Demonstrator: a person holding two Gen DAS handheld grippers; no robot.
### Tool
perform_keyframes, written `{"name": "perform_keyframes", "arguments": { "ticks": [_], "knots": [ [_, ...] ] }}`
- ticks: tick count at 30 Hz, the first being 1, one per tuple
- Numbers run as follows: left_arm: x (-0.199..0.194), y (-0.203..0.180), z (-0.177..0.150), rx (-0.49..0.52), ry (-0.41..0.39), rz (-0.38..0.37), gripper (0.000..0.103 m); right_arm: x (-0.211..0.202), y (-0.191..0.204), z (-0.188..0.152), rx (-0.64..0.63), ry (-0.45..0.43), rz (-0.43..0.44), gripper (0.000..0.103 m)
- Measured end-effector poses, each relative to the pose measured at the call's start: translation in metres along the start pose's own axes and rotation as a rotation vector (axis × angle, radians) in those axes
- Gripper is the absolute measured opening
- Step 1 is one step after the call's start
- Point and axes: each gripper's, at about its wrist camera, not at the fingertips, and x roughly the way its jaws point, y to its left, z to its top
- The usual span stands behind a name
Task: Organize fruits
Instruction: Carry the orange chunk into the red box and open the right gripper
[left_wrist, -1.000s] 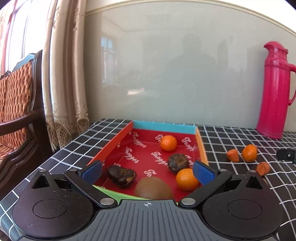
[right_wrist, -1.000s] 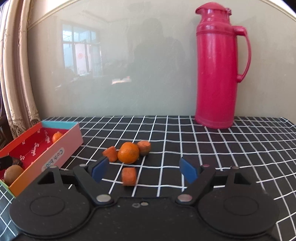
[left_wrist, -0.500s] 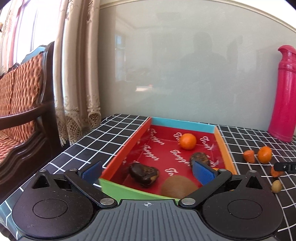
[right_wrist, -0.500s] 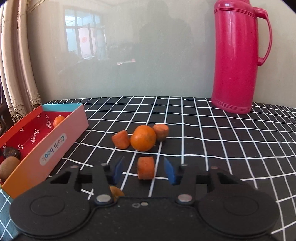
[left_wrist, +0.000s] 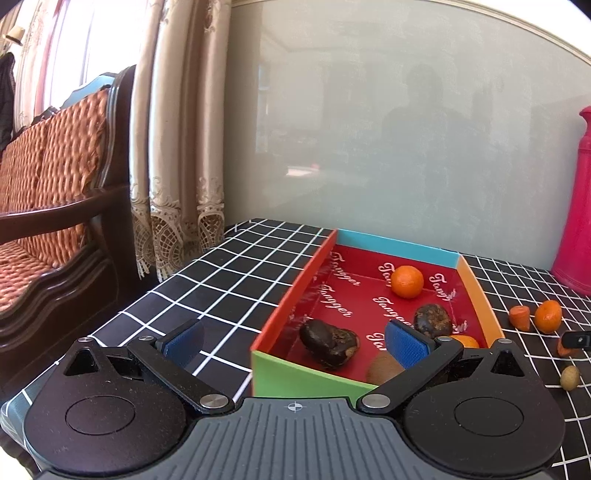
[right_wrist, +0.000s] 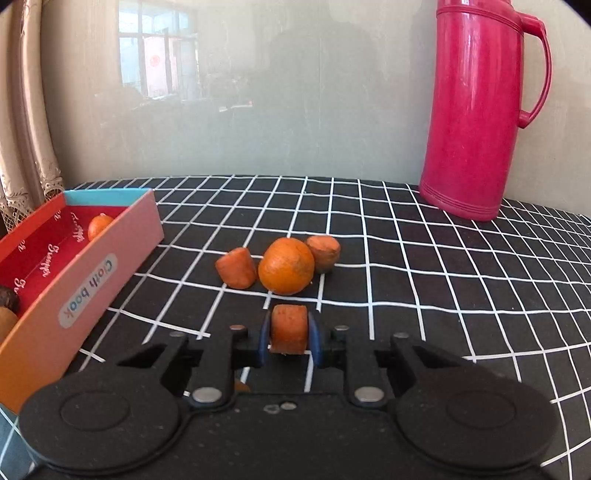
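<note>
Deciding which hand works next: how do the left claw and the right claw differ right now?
The left claw stands wide open with nothing between its fingers; the right claw has just closed and is shut on a carrot piece. The left claw faces the near corner of the red box, while the right claw sits over the checked cloth beside the loose orange. Both have black arms and blue pads.

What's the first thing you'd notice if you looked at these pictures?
Probably the tall pink thermos standing at the back right of the checkered tablecloth. Next, the right gripper, which has just been closing, pinches a carrot chunk in front of a mandarin. On the left sits the colourful box with fruit inside, the open left gripper hovering at its near corner.
</note>
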Motion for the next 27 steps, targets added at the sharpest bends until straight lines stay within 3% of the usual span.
{"name": "perform_keyframes", "arguments": {
  "ticks": [10,17,27],
  "knots": [
    [-0.001,0.019,-0.003,-0.012,0.011,0.037,0.103,-0.022,0.027,0.012,-0.011,-0.099,0.080,0.020],
    [-0.001,0.027,-0.003,-0.012,0.009,0.052,0.103,-0.047,0.059,0.018,-0.051,-0.231,0.213,0.020],
    [-0.008,0.043,-0.002,-0.010,-0.009,0.082,0.103,-0.044,0.110,0.018,-0.133,-0.209,0.339,0.020]
  ]
}}
